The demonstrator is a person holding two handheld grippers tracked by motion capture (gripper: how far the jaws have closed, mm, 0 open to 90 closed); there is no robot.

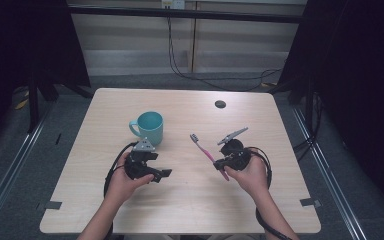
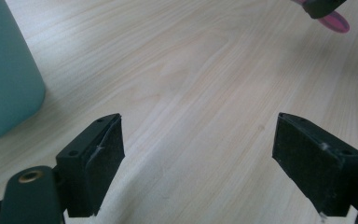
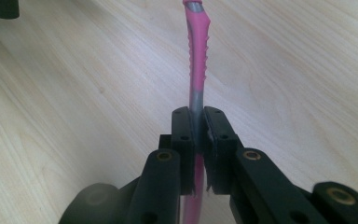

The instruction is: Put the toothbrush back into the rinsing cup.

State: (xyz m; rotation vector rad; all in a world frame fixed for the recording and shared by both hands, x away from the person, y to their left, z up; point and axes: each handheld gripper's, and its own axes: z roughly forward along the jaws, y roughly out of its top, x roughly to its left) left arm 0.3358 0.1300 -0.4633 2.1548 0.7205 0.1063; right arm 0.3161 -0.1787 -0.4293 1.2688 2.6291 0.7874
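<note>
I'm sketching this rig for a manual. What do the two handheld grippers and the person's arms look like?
Both the left gripper and the right gripper are black, each with two flat, blocky jaws joined by brass-coloured rivets. A grey three-cornered plate tops each. A black cable loops from each gripper back along the forearm. The forearms show no sleeves or gloves.

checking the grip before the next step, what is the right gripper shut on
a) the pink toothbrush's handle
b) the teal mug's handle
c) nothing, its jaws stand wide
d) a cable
a: in the right gripper view the right gripper has both jaws pressed on the handle of the pink toothbrush.
</note>
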